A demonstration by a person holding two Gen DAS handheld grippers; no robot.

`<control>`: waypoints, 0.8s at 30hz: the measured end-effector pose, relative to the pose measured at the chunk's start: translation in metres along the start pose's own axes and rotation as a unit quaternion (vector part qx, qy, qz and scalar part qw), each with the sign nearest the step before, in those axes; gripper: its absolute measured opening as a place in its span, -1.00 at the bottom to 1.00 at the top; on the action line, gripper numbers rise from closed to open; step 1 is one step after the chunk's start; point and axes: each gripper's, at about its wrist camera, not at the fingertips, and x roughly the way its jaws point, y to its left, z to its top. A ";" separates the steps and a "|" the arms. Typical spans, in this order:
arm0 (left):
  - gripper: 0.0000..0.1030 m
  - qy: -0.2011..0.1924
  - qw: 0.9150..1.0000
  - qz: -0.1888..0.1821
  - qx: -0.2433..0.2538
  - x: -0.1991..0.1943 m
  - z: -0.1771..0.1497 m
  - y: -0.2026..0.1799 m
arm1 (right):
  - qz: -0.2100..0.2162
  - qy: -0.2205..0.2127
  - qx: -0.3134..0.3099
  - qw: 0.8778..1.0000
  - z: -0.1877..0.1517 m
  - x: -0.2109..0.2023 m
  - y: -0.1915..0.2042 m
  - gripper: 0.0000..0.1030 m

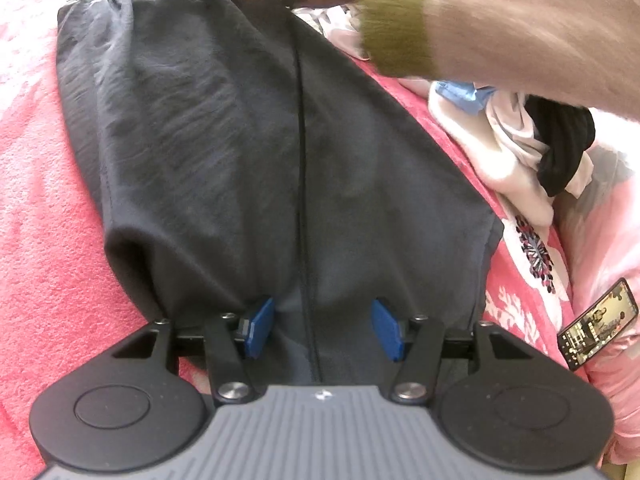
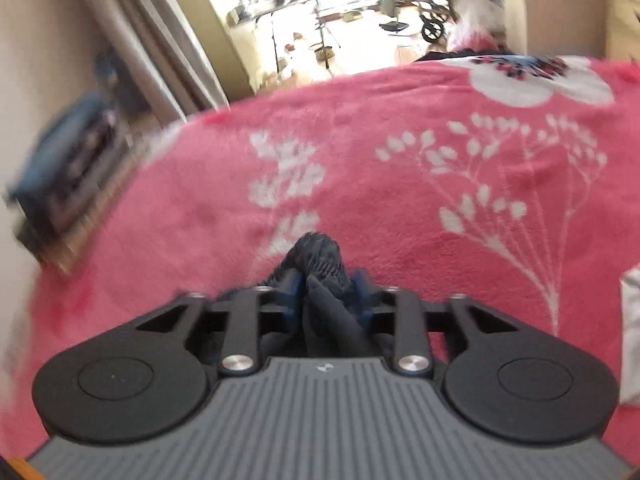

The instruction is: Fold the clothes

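Dark trousers (image 1: 248, 128) on pink blanket (image 1: 36, 240), left gripper (image 1: 323, 328) agape

A pink fleece blanket (image 2: 360, 184) printed with white sprigs is spread over the bed. Beyond its far edge, a bright doorway (image 2: 320, 12) is seen, through which a sunlit floor, a table and a wheeled frame are made out. Left of the blanket, beige wall and pale curtain folds (image 2: 152, 40) are shown, blurred.
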 end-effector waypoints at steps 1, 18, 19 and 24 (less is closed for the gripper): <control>0.09 0.000 1.000 0.000 -0.001 0.000 0.002 -0.001 | 0.010 -0.006 0.022 1.000 0.004 -0.011 -0.004 0.01; 0.18 -0.018 1.000 -0.019 -0.015 -0.053 -0.010 -0.014 | -0.121 -0.165 0.274 0.940 -0.145 -0.374 -0.128 0.07; 0.18 -0.016 1.000 -0.023 -0.015 -0.056 -0.013 -0.017 | -0.128 -0.172 0.288 0.933 -0.159 -0.391 -0.133 0.07; 0.21 0.006 0.998 -0.051 -0.028 -0.076 -0.033 -0.029 | -0.166 -0.209 0.329 0.906 -0.226 -0.464 -0.145 0.07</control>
